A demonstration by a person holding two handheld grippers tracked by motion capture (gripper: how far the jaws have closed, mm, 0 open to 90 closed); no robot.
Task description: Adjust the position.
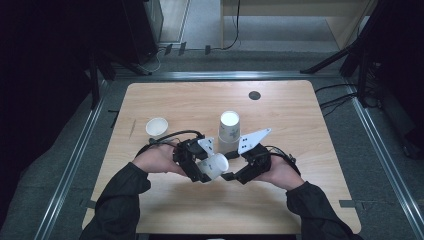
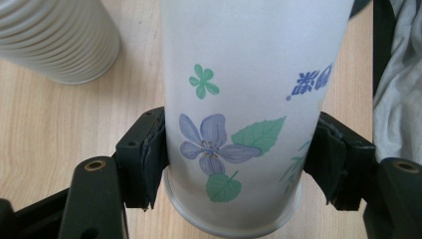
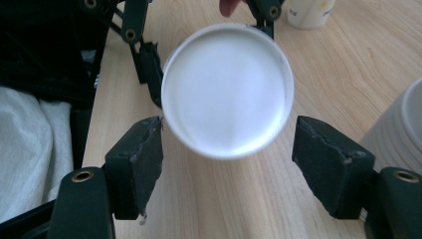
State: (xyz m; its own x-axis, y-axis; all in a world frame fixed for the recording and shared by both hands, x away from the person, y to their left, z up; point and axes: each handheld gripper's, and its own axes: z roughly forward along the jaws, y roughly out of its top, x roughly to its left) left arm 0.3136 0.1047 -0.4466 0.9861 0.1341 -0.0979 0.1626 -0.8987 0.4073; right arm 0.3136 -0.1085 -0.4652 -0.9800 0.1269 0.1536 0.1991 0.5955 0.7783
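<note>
Left gripper [image 1: 209, 167]: jaws clamped on a paper cup [image 1: 214, 164], one pad pressed to each side of the wall, as seen in the left gripper view [image 2: 234, 164]. The cup [image 2: 249, 99] is printed with a purple flower, green leaves and blue lettering. It is held lying on its side above the table, near the front middle, between the two hands. Its rolled rim sits just behind the pads, toward the camera in the left gripper view.

Right gripper [image 1: 231, 172]: jaws parted, pads not pressing on anything. In the right gripper view [image 3: 226, 159] the cup's [image 3: 227, 89] round white end is seen facing the camera, just ahead of the pads and between their lines; the left pad lies close to its edge, touching or not cannot be told, the right pad stands clear. The left gripper's jaws are seen behind the cup, gripping it.

Both hands, left [image 1: 157, 159] and right [image 1: 282, 172], are set close together, grippers angled inward toward each other.

Further out: a stack of cups [image 1: 229, 127] stands upside down, just beyond the grippers; its ribbed side is seen at the top left of the left gripper view [image 2: 57, 40]. A single white cup [image 1: 156, 127] stands upright, to the left, well apart from the stack. A dark round disc [image 1: 254, 95] is set in the table [image 1: 300, 200] near its far edge.
</note>
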